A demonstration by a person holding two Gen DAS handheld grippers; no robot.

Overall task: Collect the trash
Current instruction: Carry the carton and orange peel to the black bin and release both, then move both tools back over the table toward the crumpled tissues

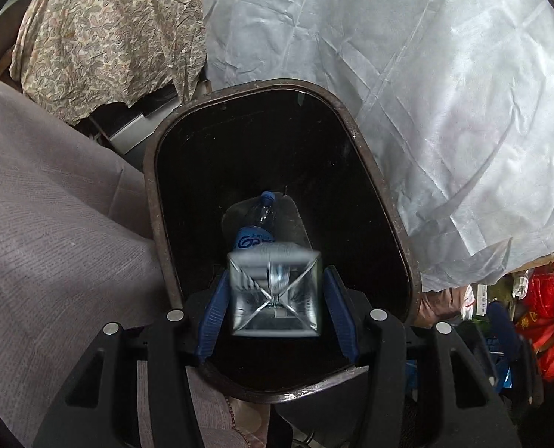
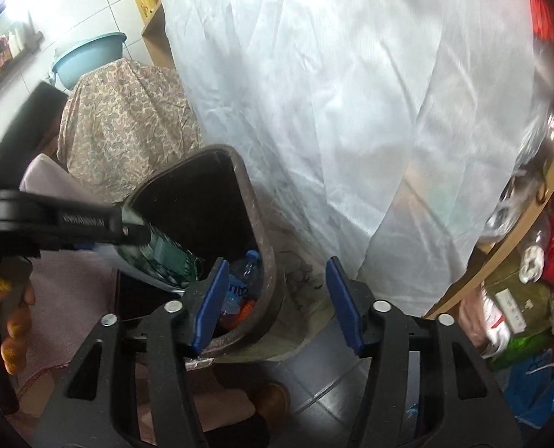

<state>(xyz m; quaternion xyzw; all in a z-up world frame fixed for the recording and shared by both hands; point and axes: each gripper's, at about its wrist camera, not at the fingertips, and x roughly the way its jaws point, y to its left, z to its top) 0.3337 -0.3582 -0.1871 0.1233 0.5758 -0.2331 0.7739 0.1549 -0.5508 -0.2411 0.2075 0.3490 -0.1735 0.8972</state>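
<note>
Left gripper [image 1: 275,302]: fingers wide, blurred carton [image 1: 275,295] between, untouched
Right gripper [image 2: 277,306]: fingers wide, holding nothing
Bin [image 1: 374,156]: bottle [image 1: 256,227] inside

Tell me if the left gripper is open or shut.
Open: the left gripper has its pads clear of the blurred carton over the bin.

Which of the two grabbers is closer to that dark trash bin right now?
The left. The left gripper is right over the trash bin opening, its fingers spread around a blurred carton. The right gripper hangs open beside the bin's outer rim.
</note>
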